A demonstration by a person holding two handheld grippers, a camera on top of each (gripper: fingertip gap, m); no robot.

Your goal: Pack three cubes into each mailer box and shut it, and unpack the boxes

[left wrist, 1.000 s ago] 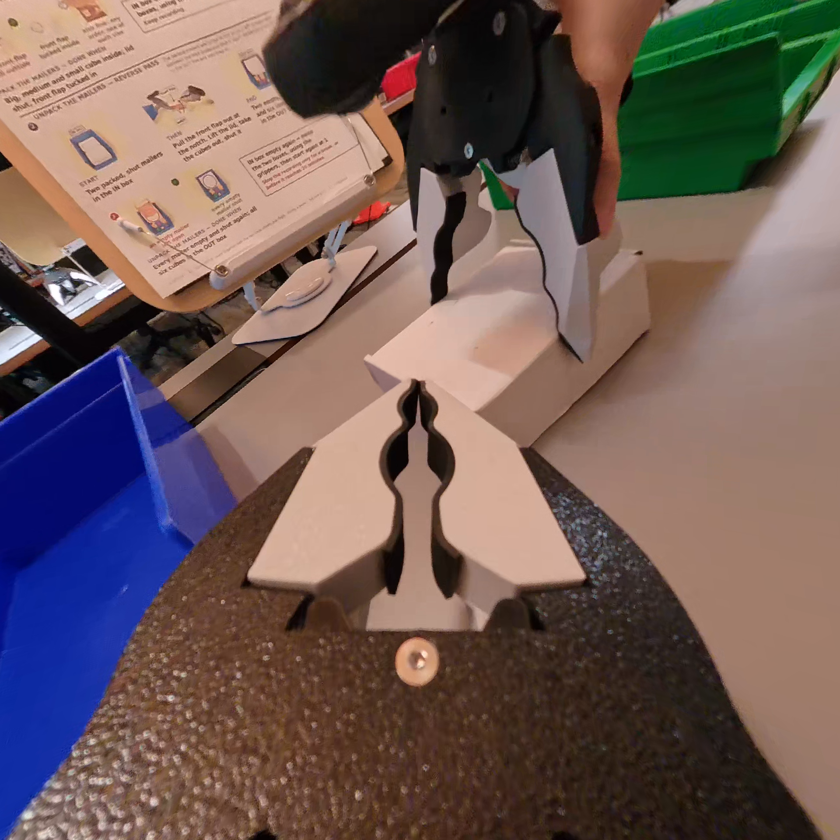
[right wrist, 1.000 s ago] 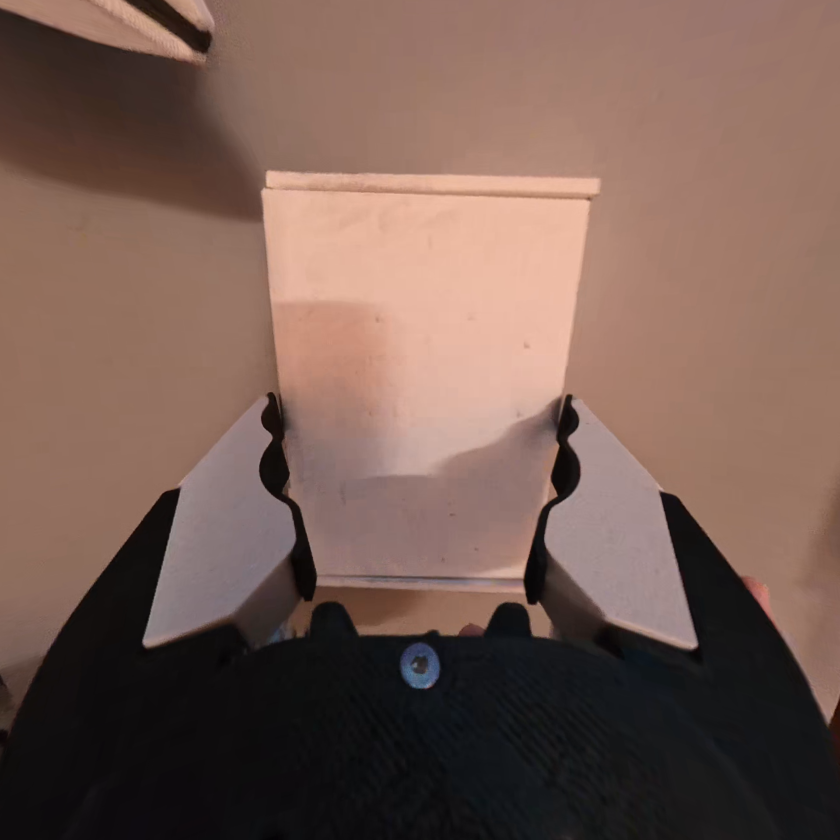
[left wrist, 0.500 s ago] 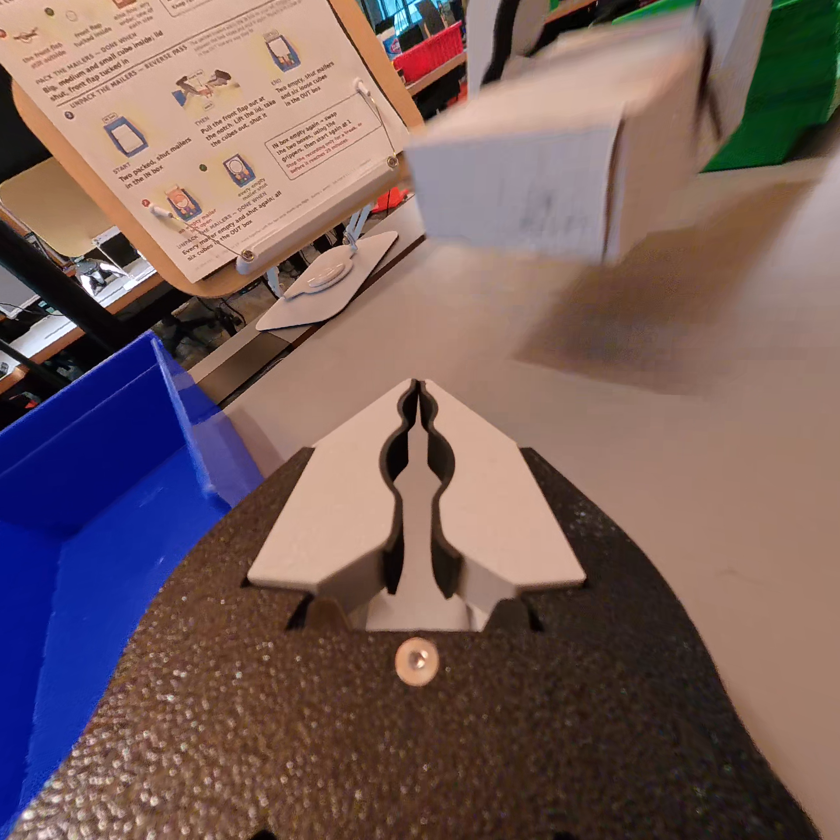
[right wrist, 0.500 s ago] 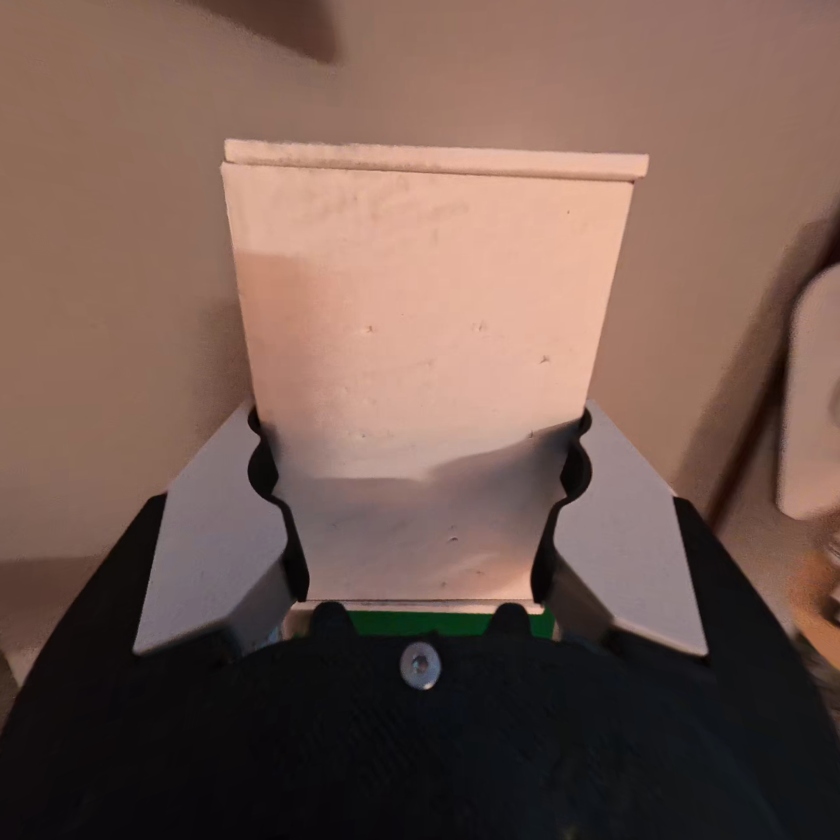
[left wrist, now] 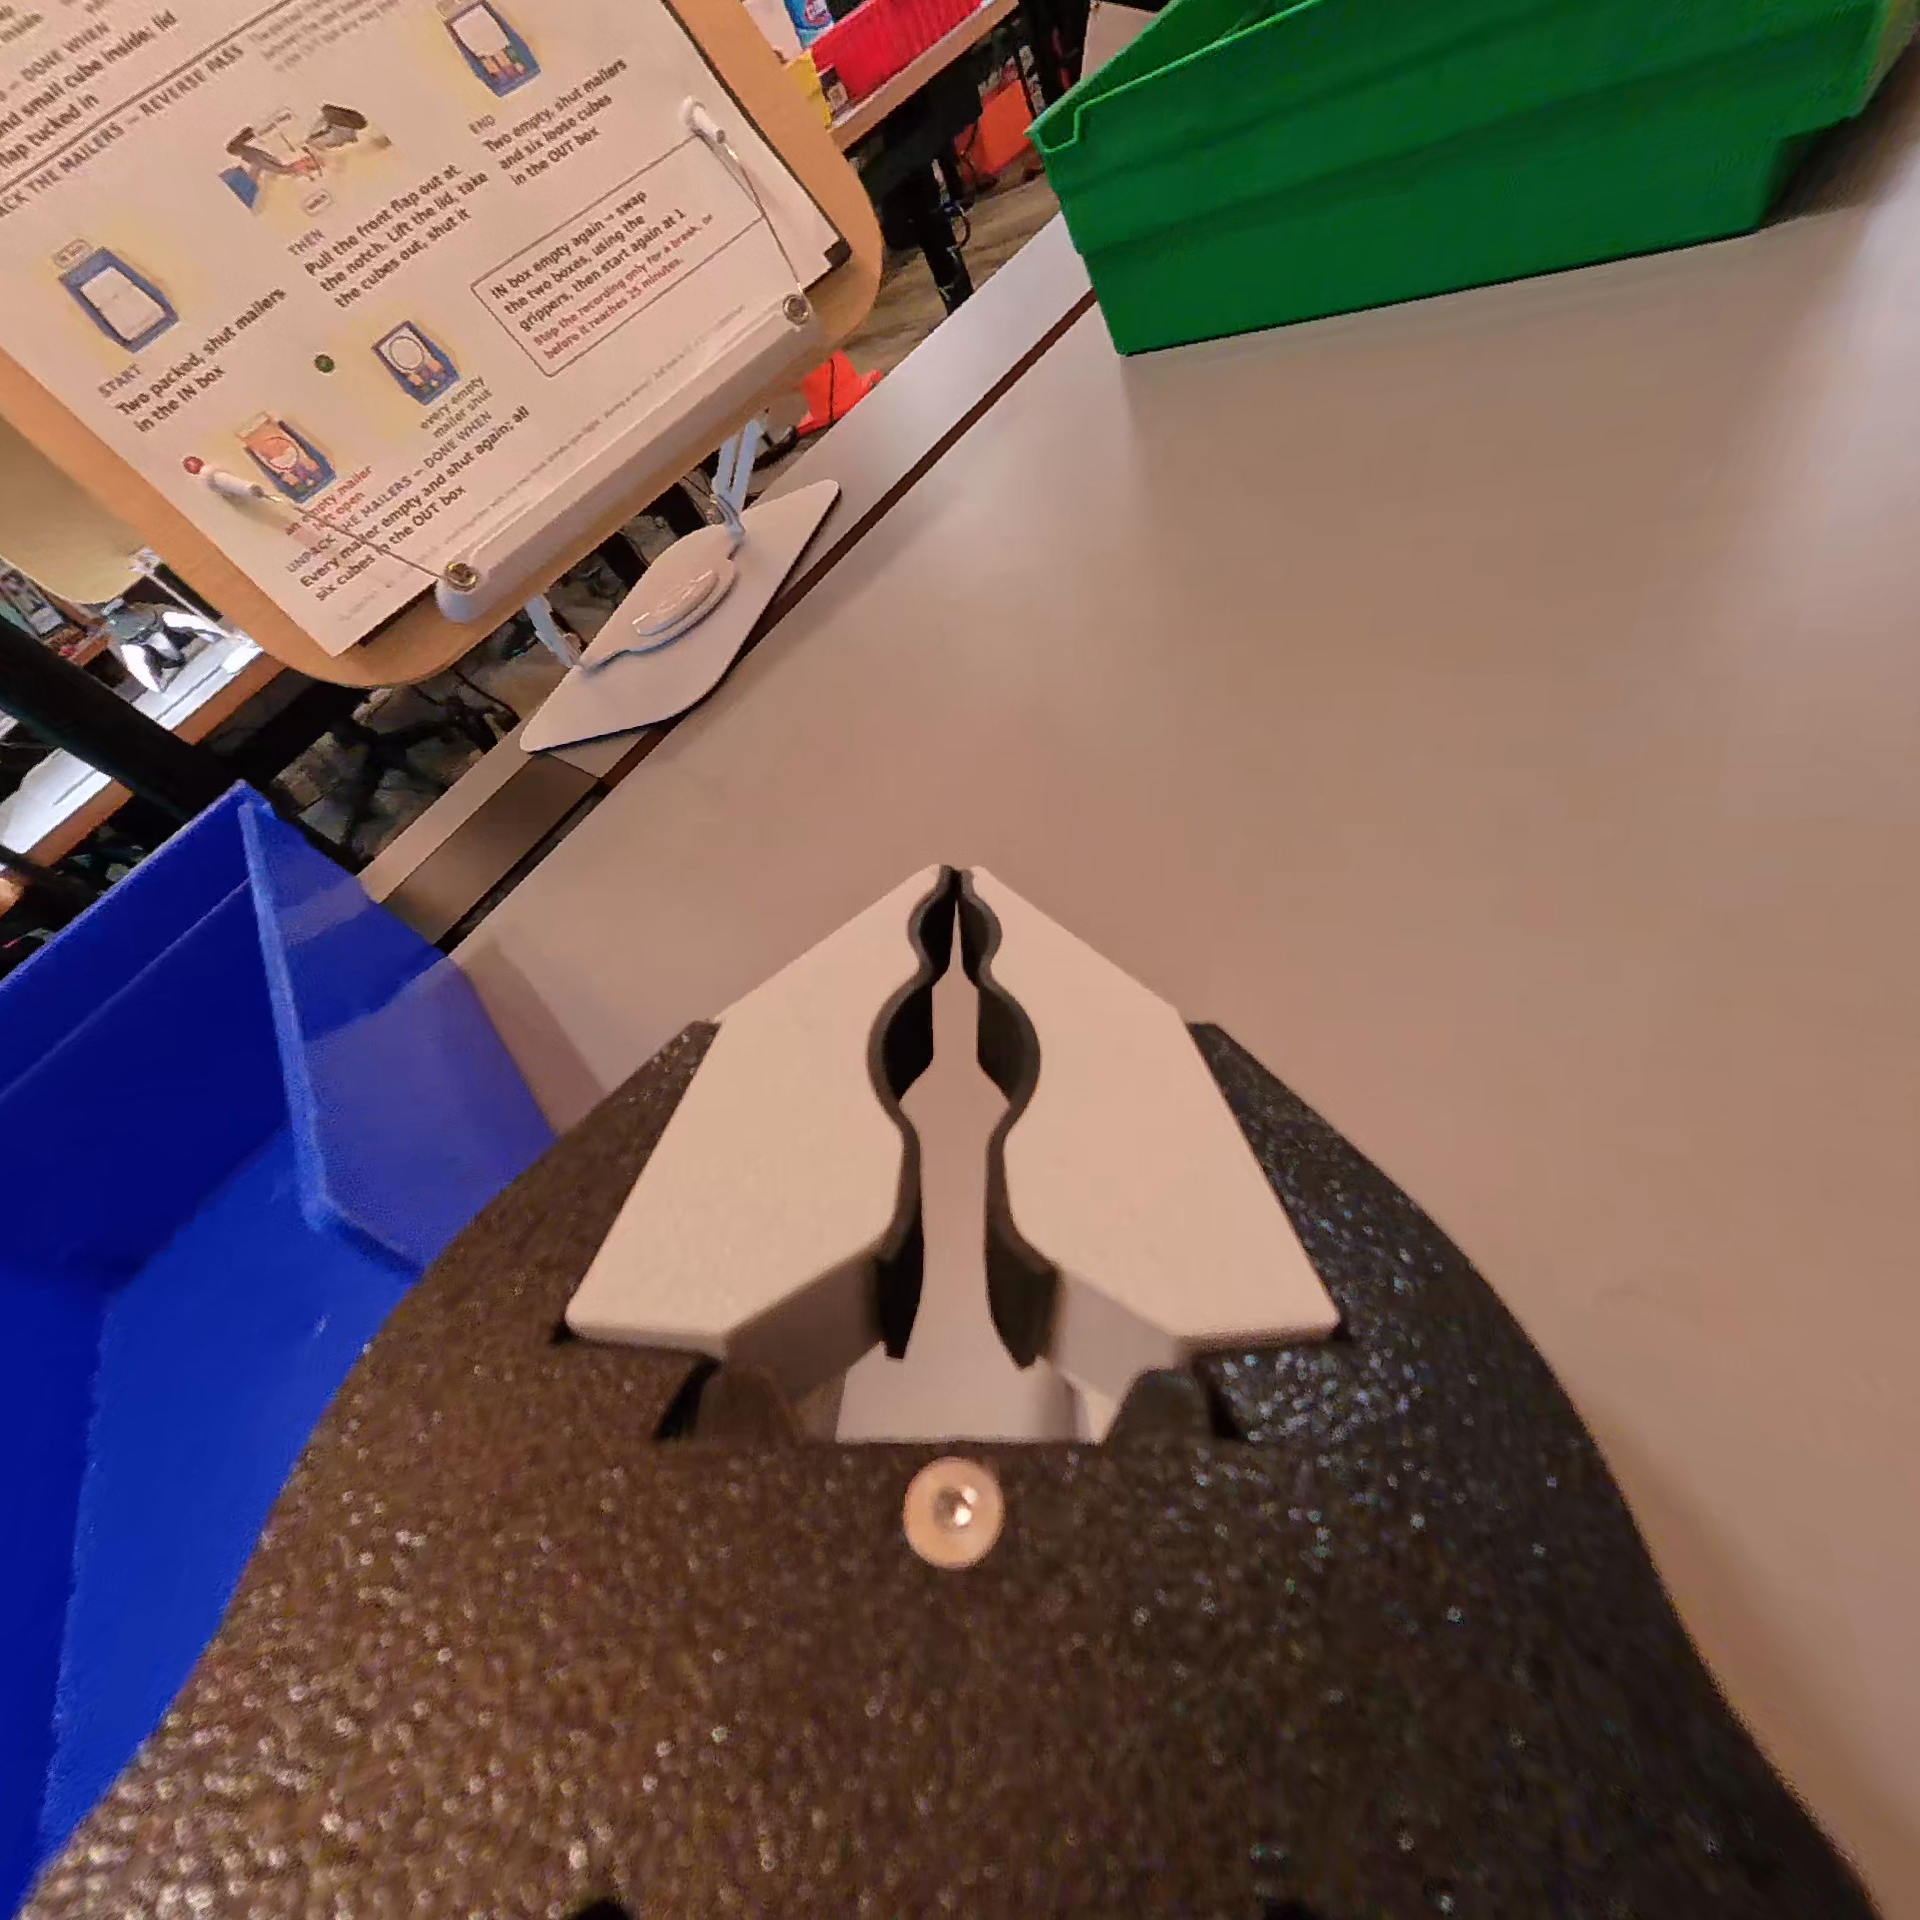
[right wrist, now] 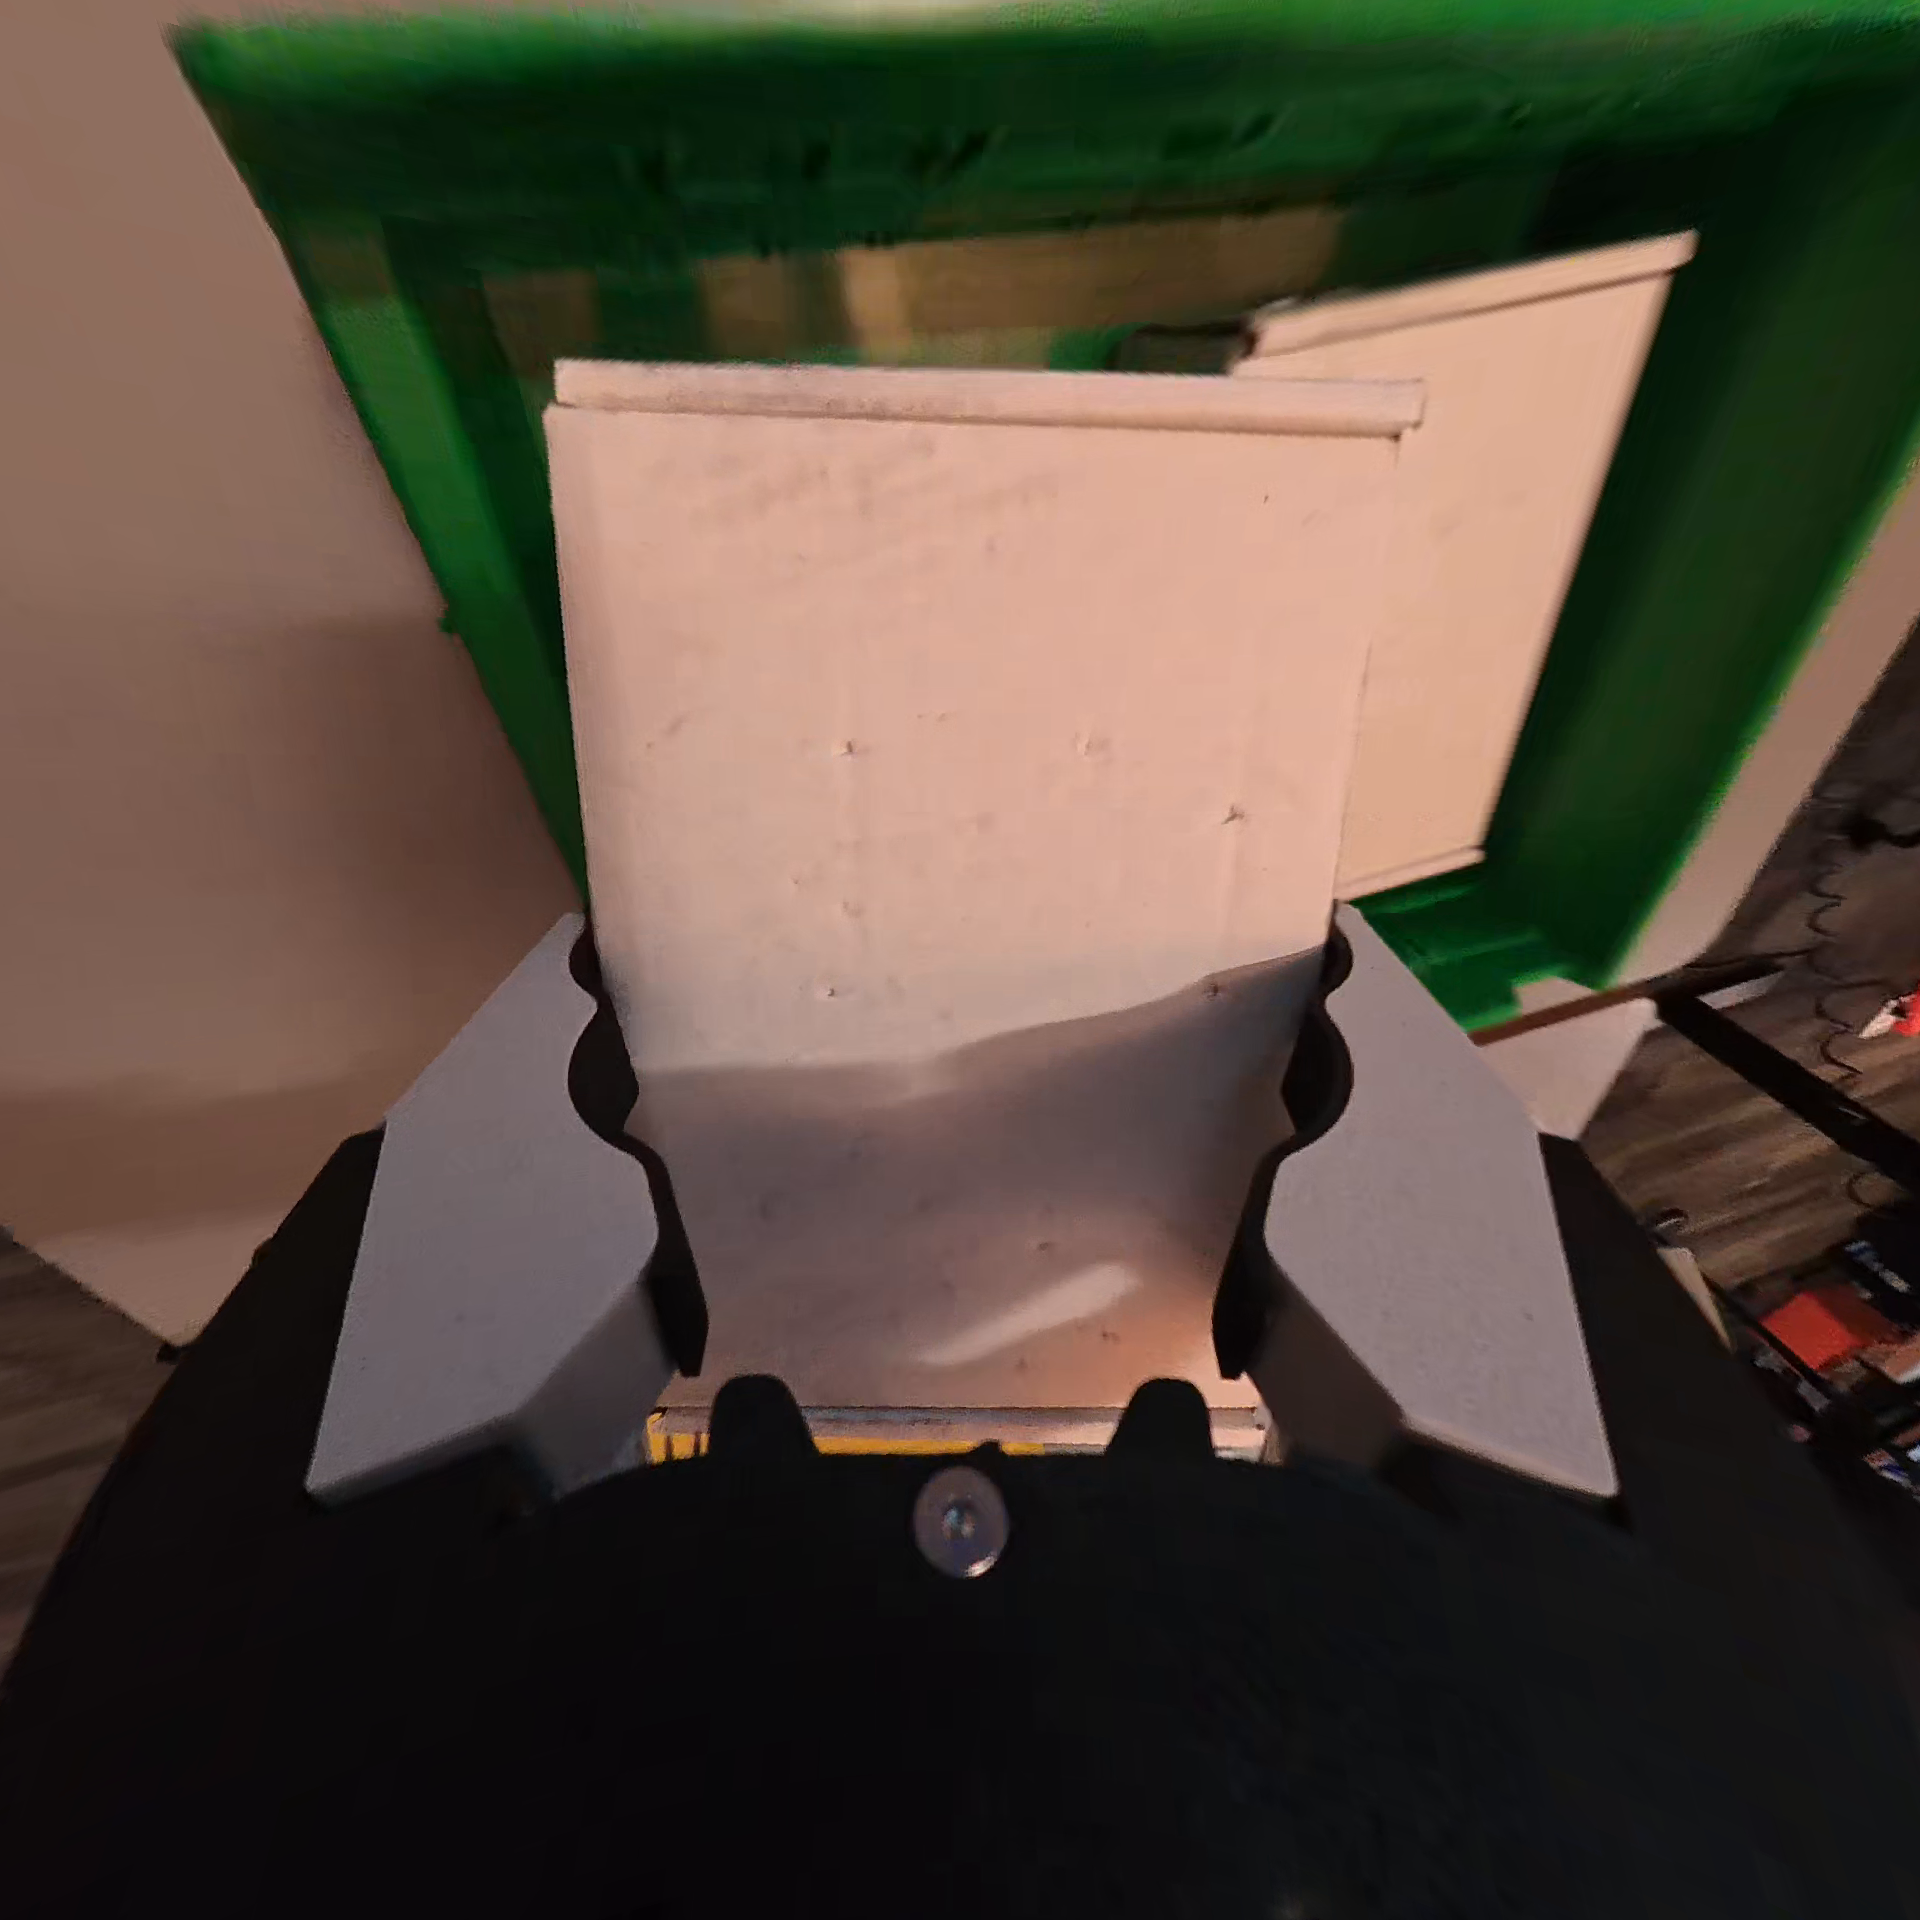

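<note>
My right gripper (right wrist: 961, 935) is shut on a closed white mailer box (right wrist: 966, 727) and holds it in the air over a green bin (right wrist: 436, 436). A second white mailer box (right wrist: 1507, 582) lies inside that bin, to the right. My left gripper (left wrist: 956, 878) is shut and empty, low over the grey table (left wrist: 1455, 831). The held box and the right gripper do not show in the left wrist view. No cubes are visible.
A blue bin (left wrist: 187, 1195) stands at the left beside my left gripper. The green bin (left wrist: 1455, 177) sits at the table's far right. An instruction board on a stand (left wrist: 416, 291) stands at the table's back edge. The floor shows past the table's edge at the right (right wrist: 1766, 1143).
My right gripper closed on the white mailer box, lifted it off the table and carried it over the green bin. The left gripper stayed shut and barely moved.
</note>
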